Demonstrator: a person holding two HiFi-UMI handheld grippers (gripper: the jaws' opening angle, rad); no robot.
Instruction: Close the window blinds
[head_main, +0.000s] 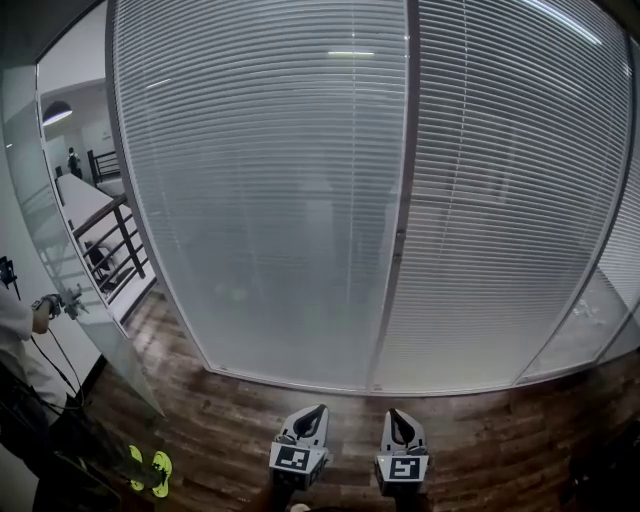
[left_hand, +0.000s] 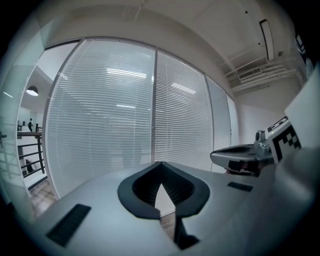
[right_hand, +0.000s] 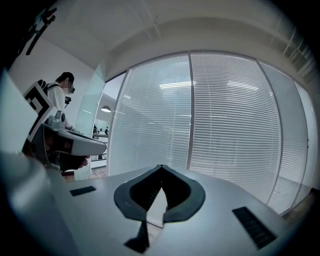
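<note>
Blinds (head_main: 260, 200) hang fully lowered (white, faintly see-through).

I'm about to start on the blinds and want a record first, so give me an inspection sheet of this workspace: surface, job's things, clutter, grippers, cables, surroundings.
Surface: wooden floor runs up to the glass wall.
Job's things: window blinds hang the full height of both panes; slat angle is hard to judge.
Clutter: yellow-green shoes at the lower left; cannot tell whether they are worn.
Grippers: left gripper and right gripper are both shut and empty, held low, apart from the blinds.
Cables: a dark cable hangs from the device that a person at the left holds.
Surroundings: a railing beyond the glass at the left.
</note>
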